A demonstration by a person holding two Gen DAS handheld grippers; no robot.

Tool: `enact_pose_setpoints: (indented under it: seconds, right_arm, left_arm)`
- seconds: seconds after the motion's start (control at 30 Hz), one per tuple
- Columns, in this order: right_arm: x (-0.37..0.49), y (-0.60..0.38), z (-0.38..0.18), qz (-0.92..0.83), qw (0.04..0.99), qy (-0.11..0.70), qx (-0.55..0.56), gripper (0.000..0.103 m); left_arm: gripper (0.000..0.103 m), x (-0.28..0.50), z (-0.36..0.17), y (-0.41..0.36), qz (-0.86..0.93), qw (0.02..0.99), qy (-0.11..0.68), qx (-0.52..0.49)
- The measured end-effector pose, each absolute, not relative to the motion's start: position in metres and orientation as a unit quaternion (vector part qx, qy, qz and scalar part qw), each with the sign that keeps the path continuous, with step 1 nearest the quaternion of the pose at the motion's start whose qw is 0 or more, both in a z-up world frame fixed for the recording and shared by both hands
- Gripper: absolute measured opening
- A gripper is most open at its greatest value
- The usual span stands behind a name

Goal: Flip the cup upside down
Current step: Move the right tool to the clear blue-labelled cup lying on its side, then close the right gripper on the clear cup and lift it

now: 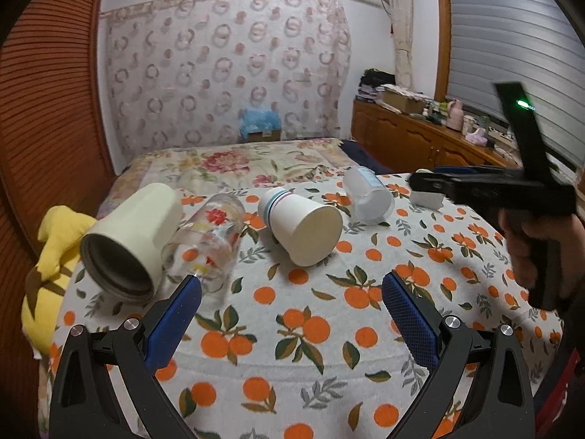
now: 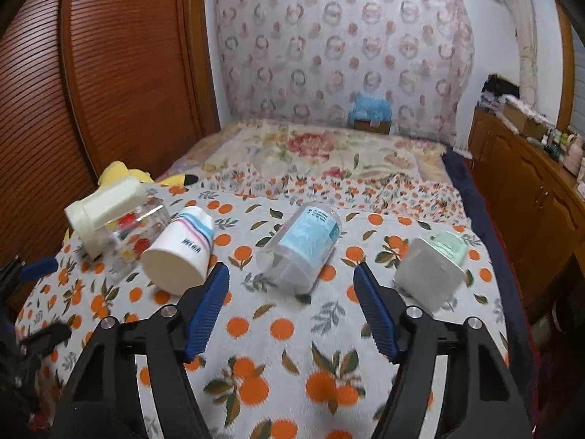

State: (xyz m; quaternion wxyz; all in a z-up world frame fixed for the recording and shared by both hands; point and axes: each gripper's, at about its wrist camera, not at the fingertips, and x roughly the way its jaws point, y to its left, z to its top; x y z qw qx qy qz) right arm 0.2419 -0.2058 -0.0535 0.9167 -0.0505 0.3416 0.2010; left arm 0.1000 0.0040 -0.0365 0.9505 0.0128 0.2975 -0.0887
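Note:
Several cups lie on their sides on an orange-print cloth (image 1: 292,347). From left: a cream mug (image 1: 131,241) with its dark mouth toward me, a clear glass with flowers (image 1: 206,241), a white paper cup with stripes (image 1: 299,225), a clear plastic cup with a blue label (image 1: 367,195). In the right wrist view the same show: the mug (image 2: 106,212), the glass (image 2: 135,234), the paper cup (image 2: 181,254), the plastic cup (image 2: 301,247), plus a square whitish cup with a green top (image 2: 431,272). My left gripper (image 1: 290,294) is open and empty before the paper cup. My right gripper (image 2: 290,287) is open and empty before the plastic cup.
A yellow plush toy (image 1: 51,267) lies at the table's left edge. A bed with a floral cover (image 2: 310,153) stands behind the table. A wooden cabinet (image 2: 530,197) runs along the right; a slatted wooden door (image 2: 91,73) is at the left. The right gripper's body and hand (image 1: 530,219) show in the left view.

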Motion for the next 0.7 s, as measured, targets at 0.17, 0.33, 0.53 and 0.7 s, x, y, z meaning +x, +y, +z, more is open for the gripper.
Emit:
enact_pose_setpoints:
  seconds: [0.17,0.33,0.53,0.7]
  right_arm:
    - [0.284,-0.193,-0.061,0.19,0.902,0.384,-0.047,0.073]
    - [0.322,-0.179,-0.069,0.169,0.89,0.421,-0.049,0.071]
    - [0.349,-0.17,-0.085,0.136,0.875,0.462,-0.041,0.07]
    - [0.358,-0.167,-0.099,0.117,0.859,0.497,-0.034,0.07]
  left_arm:
    - [0.095,0.117,-0.036,0.005,-0.108,0.946,0.307,0.01]
    - [0.095,0.127,-0.034,0.006,-0.115,0.944,0.308,0.014]
    - [0.095,0.13,-0.036,0.012,-0.12,0.942,0.313,0.008]
    - [0.095,0.12,-0.039,0.016,-0.122,0.94,0.317,0.015]
